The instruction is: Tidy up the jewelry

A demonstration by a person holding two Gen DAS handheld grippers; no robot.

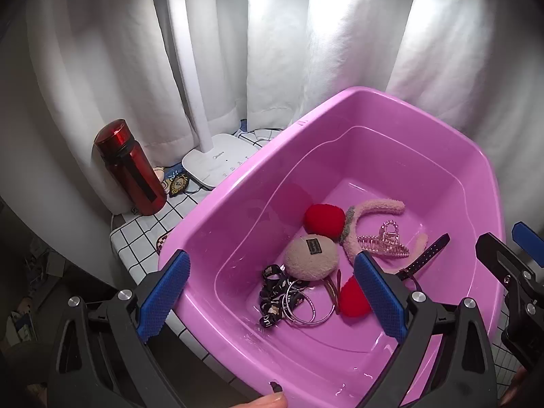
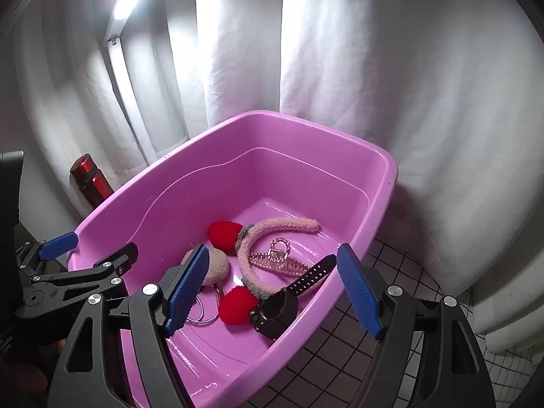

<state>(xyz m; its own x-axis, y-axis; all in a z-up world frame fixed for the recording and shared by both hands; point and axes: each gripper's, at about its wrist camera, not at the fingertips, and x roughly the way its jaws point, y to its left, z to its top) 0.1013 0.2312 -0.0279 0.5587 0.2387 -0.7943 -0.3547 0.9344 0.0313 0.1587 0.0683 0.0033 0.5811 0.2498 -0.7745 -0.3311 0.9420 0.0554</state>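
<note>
Blue-padded left fingers (image 1: 163, 297) wide apart, right fingers (image 2: 357, 292) apart, both empty above pink tub (image 1: 391, 108).

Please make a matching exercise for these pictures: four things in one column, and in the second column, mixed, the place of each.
Things
1. red metal bottle
2. black wristwatch with perforated strap
3. transparent pink plastic hair claw
4. white desk lamp base

Places
A. in the purple plastic tub, inside the curve of the fluffy pink headband
B. on the checked cloth, just behind the tub's rim
C. outside the tub, in the corner by the white curtain
D. in the tub, against its wall nearest the right hand-held gripper

Pairs: 1-C, 2-D, 3-A, 4-B
</note>
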